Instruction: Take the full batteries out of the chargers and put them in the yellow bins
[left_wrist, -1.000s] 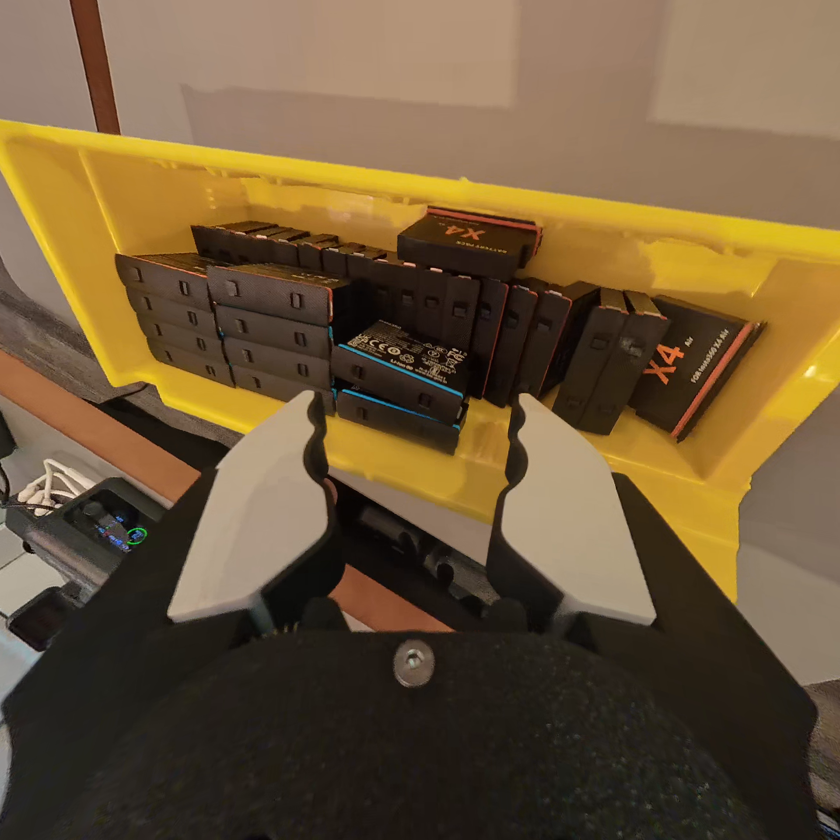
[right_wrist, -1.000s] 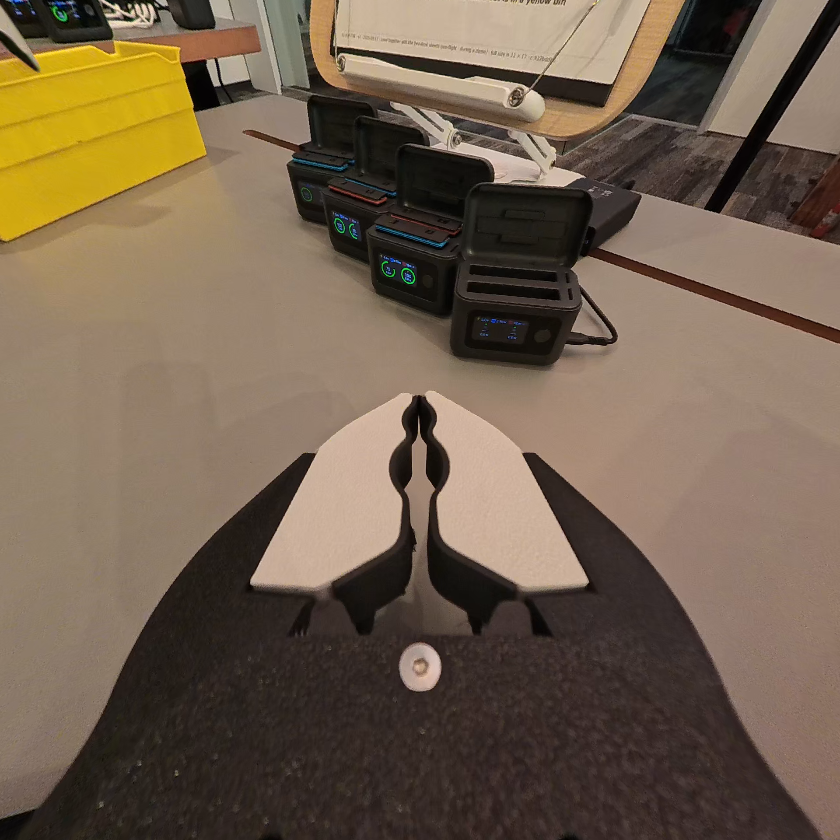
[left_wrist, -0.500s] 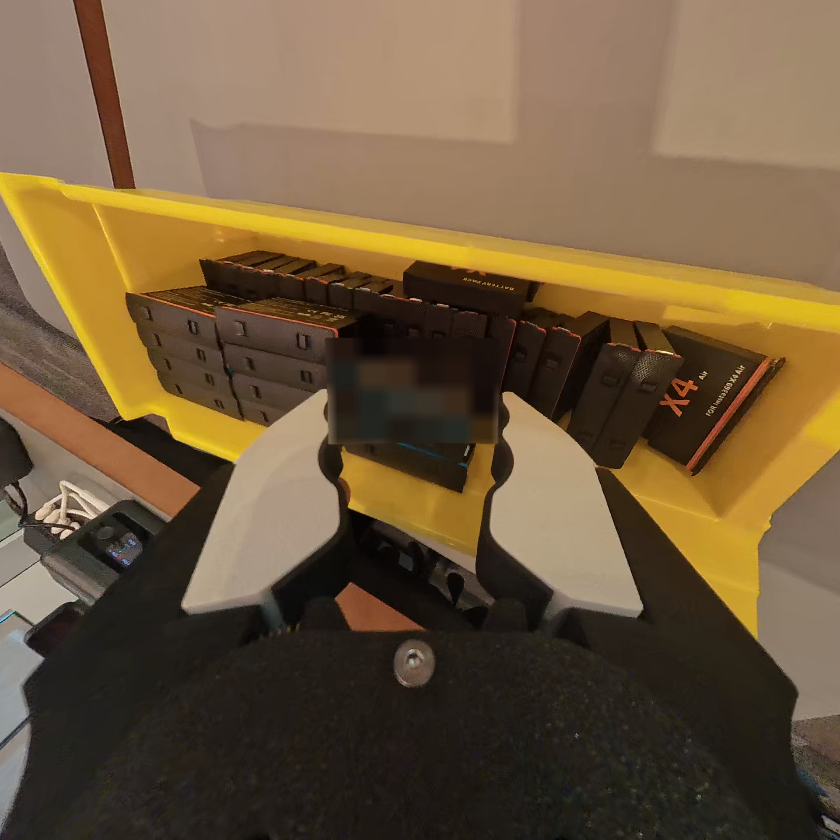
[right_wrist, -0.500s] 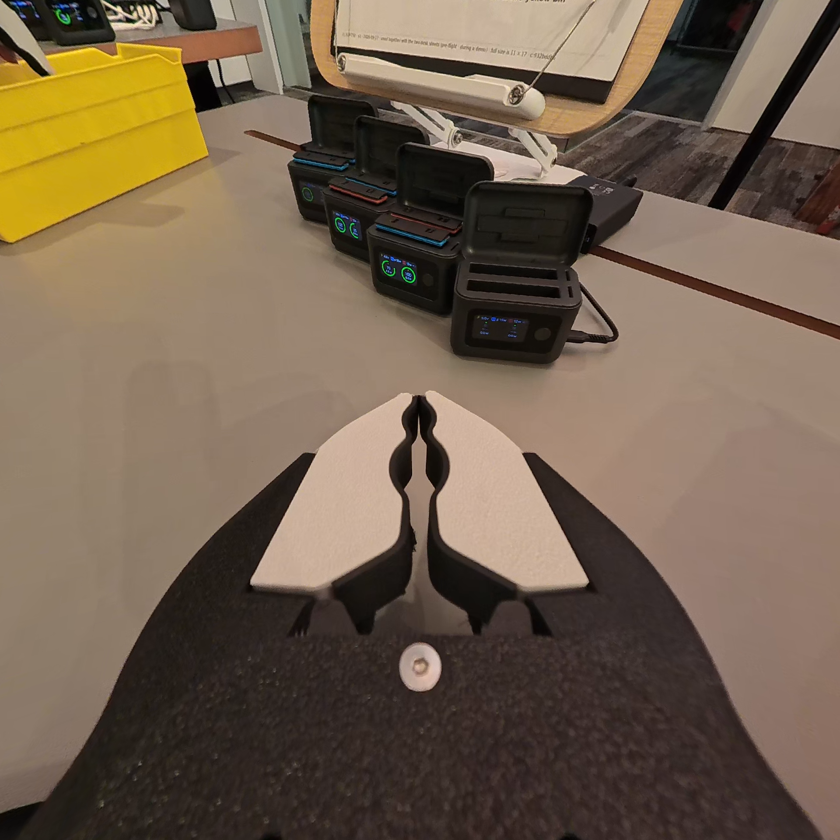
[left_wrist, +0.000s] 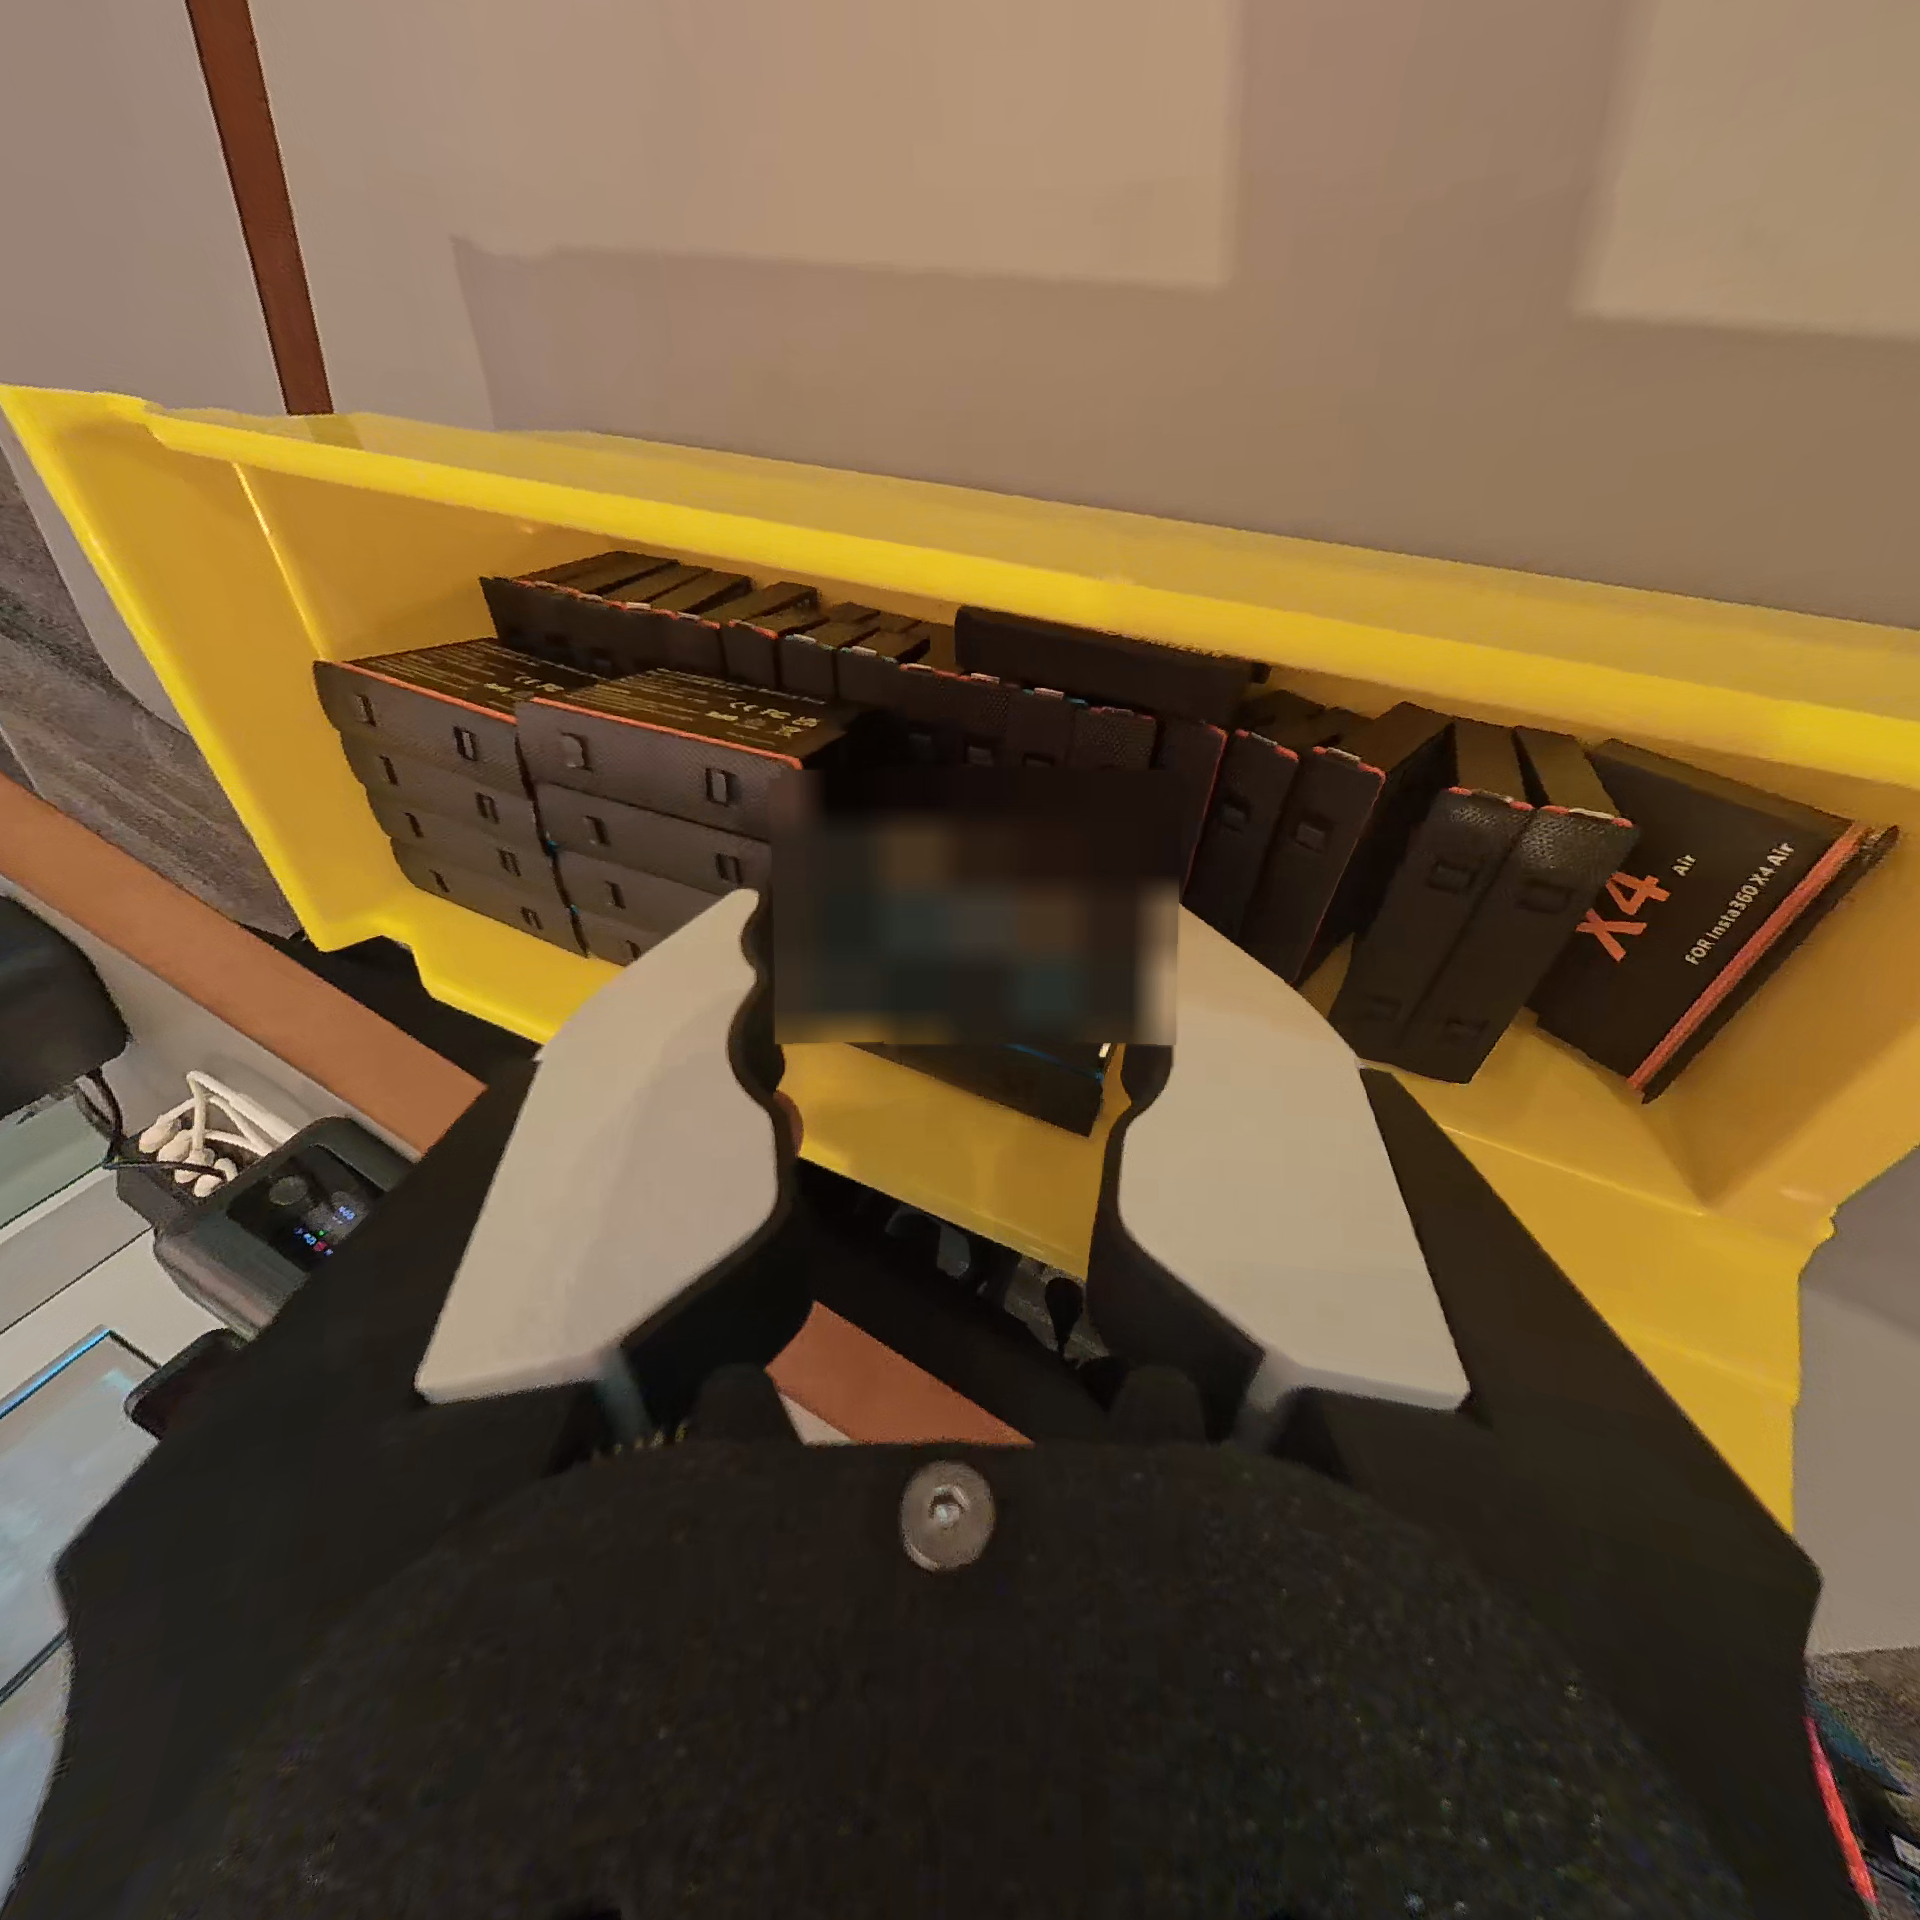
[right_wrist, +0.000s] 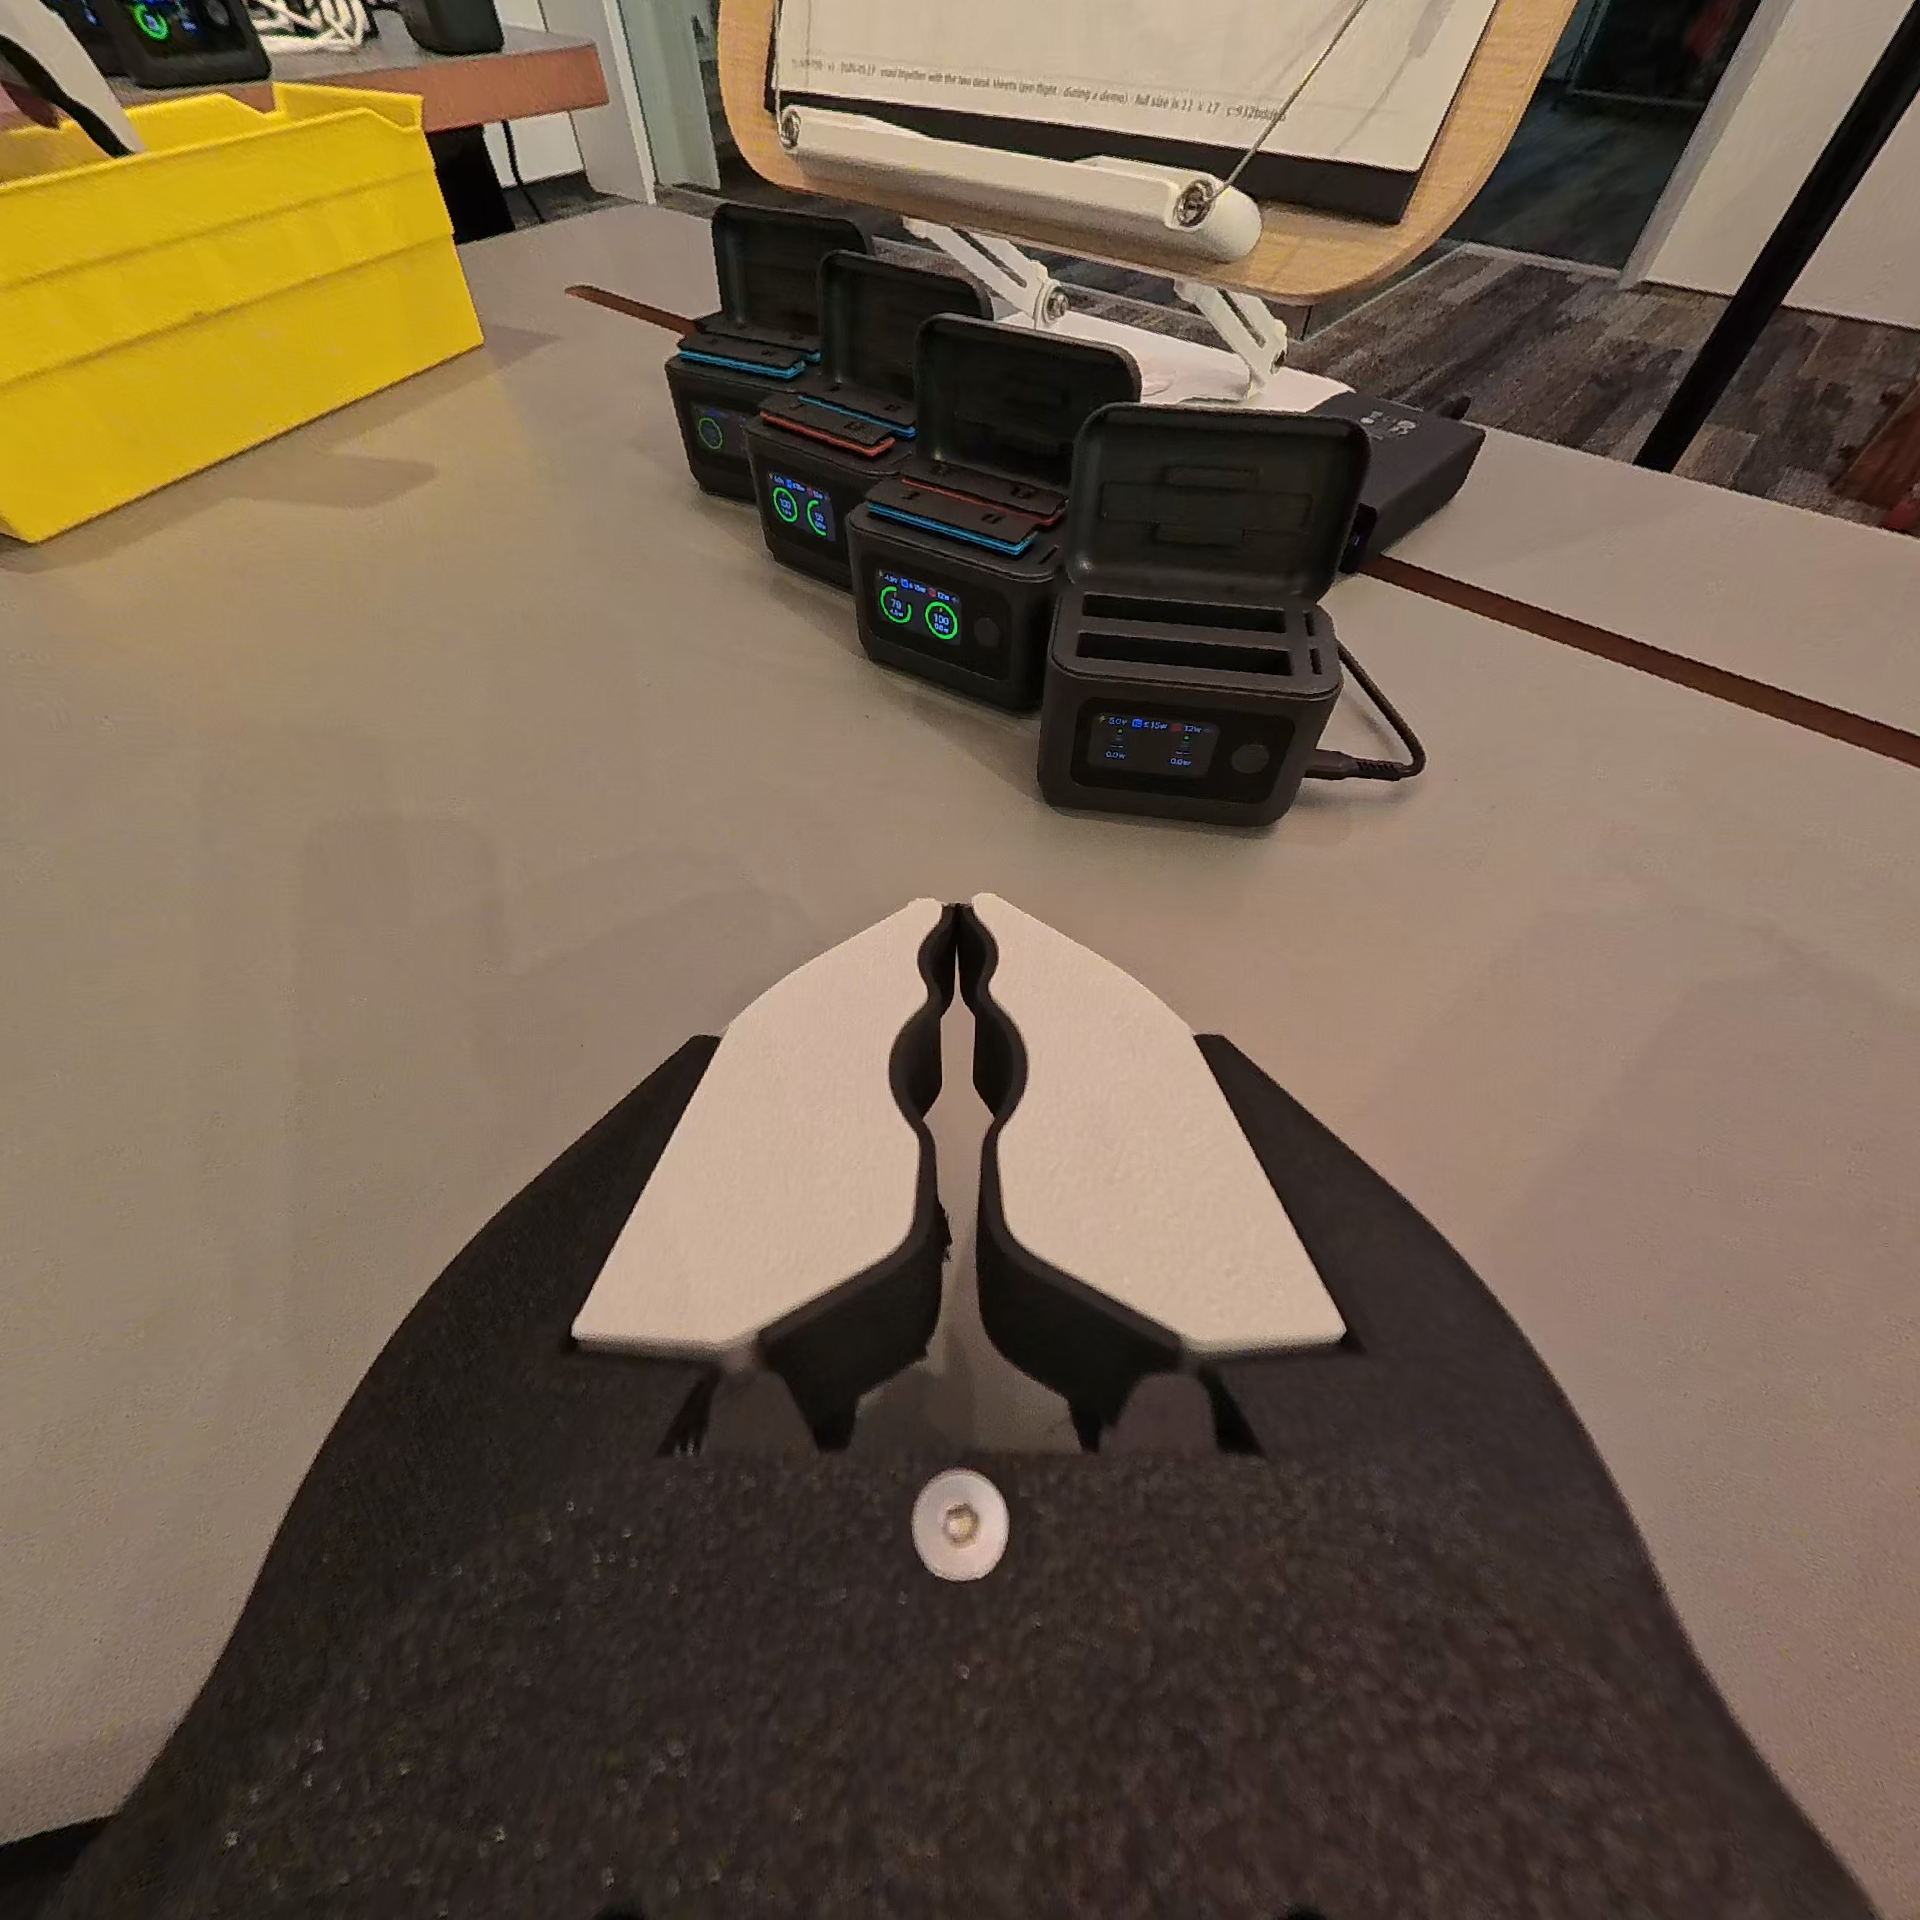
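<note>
The yellow bin (left_wrist: 644, 499) holds several black batteries (left_wrist: 665, 758), stacked flat at the left and standing in rows at the right. My left gripper (left_wrist: 966, 935) is open and empty at the bin's near edge; a mosaic patch covers the batteries between its fingertips. My right gripper (right_wrist: 956, 909) is shut and empty, low over the grey table (right_wrist: 520, 831), pointing at a row of chargers with open lids. The nearest charger (right_wrist: 1184, 727) has empty slots. The three behind it (right_wrist: 945, 582) hold batteries with blue and red edges. The bin (right_wrist: 208, 291) shows at the upper left.
A wooden board on a white stand (right_wrist: 1039, 197) leans over the chargers, with a flat black box (right_wrist: 1413, 468) behind them. A cable (right_wrist: 1382, 748) leaves the nearest charger. Below the bin, on a lower surface, sit another charger (left_wrist: 291, 1216) and white cables (left_wrist: 197, 1132). One gripper's finger ends stand about 55 cm off the other's. The charger (left_wrist: 291, 1216) is about 25 cm from my left fingertips.
The bin sits lower in the left wrist view and the left fingers now overlap the batteries, slightly closer together but open. The right gripper has barely moved.
</note>
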